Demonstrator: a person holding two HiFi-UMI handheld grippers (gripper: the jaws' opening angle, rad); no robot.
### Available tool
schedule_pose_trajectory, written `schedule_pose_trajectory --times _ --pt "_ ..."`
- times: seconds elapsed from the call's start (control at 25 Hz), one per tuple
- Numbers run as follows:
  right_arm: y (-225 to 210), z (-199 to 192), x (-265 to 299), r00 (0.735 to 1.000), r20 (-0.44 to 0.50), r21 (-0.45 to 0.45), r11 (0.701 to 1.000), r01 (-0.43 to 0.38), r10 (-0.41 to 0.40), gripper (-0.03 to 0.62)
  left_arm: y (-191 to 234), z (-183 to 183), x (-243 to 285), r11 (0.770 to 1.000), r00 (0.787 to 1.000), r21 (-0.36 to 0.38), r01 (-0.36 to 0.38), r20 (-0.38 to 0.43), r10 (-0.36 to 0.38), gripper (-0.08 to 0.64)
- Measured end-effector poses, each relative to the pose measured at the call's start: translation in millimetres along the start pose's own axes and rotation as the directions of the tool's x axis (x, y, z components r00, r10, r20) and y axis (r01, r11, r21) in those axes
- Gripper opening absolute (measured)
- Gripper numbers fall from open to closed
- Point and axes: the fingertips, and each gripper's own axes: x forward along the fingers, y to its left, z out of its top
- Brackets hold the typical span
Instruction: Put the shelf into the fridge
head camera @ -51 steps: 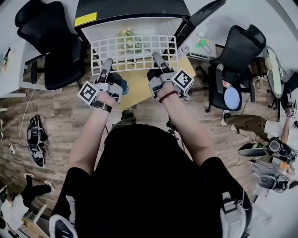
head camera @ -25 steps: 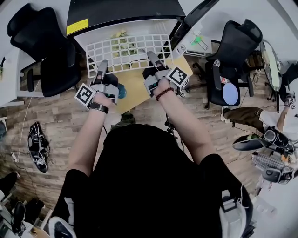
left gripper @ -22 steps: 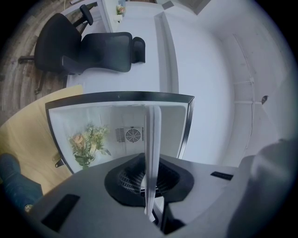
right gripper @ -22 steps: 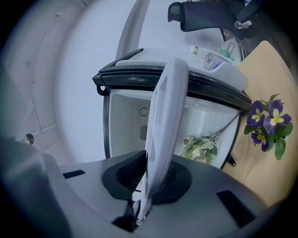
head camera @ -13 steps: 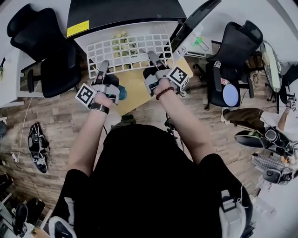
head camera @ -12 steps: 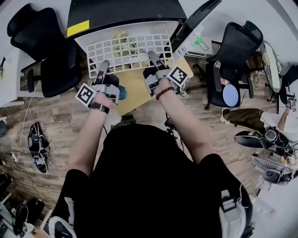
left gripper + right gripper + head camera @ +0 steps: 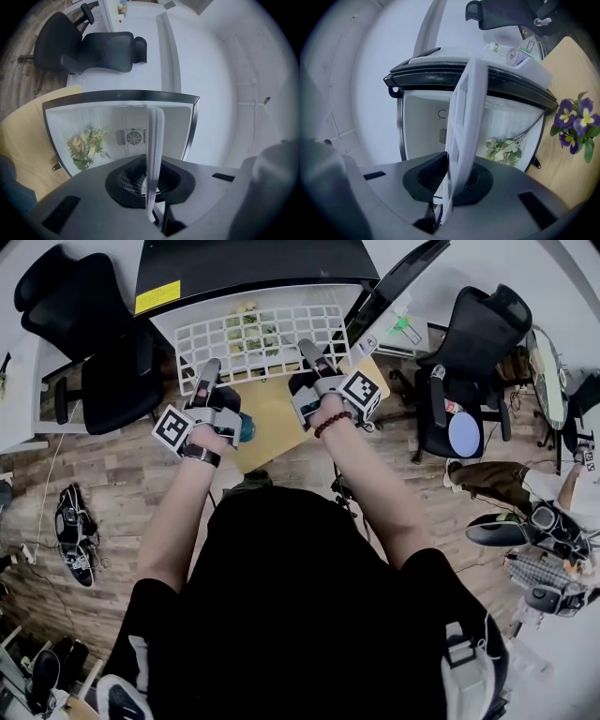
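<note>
In the head view, a white grid shelf (image 7: pixel 258 338) is held level at the mouth of the open black-topped fridge (image 7: pixel 244 263). My left gripper (image 7: pixel 208 371) is shut on the shelf's near left edge. My right gripper (image 7: pixel 309 351) is shut on its near right edge. In the left gripper view the shelf (image 7: pixel 153 150) runs edge-on out of my left gripper (image 7: pixel 152 206) toward the white fridge interior (image 7: pixel 178 122). The right gripper view shows the shelf (image 7: pixel 464 140) clamped in my right gripper (image 7: pixel 443 206). A pale flower bunch (image 7: pixel 86 145) lies inside the fridge.
The fridge door (image 7: pixel 398 282) stands open at the right. A yellow table (image 7: pixel 272 418) lies below the grippers, with purple flowers (image 7: pixel 574 124) on it. Black office chairs stand at the left (image 7: pixel 94 343) and right (image 7: pixel 478 352). Shoes (image 7: pixel 70 526) lie on the wood floor.
Both grippers have carried the shelf slightly forward, toward the fridge opening. Their hold on it is the same.
</note>
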Motion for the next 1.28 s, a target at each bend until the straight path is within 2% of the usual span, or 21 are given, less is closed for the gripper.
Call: schedule_pose_trajectory --times 0.48,0.84,1.16,1.28 --pt "0.3 3.8 9.4 1.0 0.012 0.03 0.999 0.009 -0.01 0.041 -1.2 5.5 9.1 1.0 1.0 0.001 0.002 0.006 -0.002 0.031" --pt "2.7 10.8 21.6 0.999 0.036 0.037 0.999 0.03 -0.032 0.04 -1.3 9.3 19.6 0.999 1.0 -0.036 -0.001 0.019 0.002 0.031" --pt "2.2 13.1 23.9 0.998 0.053 0.04 0.998 0.038 -0.04 0.04 -2.2 10.8 24.6 1.0 1.0 -0.022 -0.003 0.008 0.004 0.031" --pt "1.2 14.8 24.9 0.997 0.07 0.038 0.999 0.03 -0.033 0.04 -2.5 10.9 26.5 1.0 1.0 0.016 0.002 0.007 -0.002 0.032"
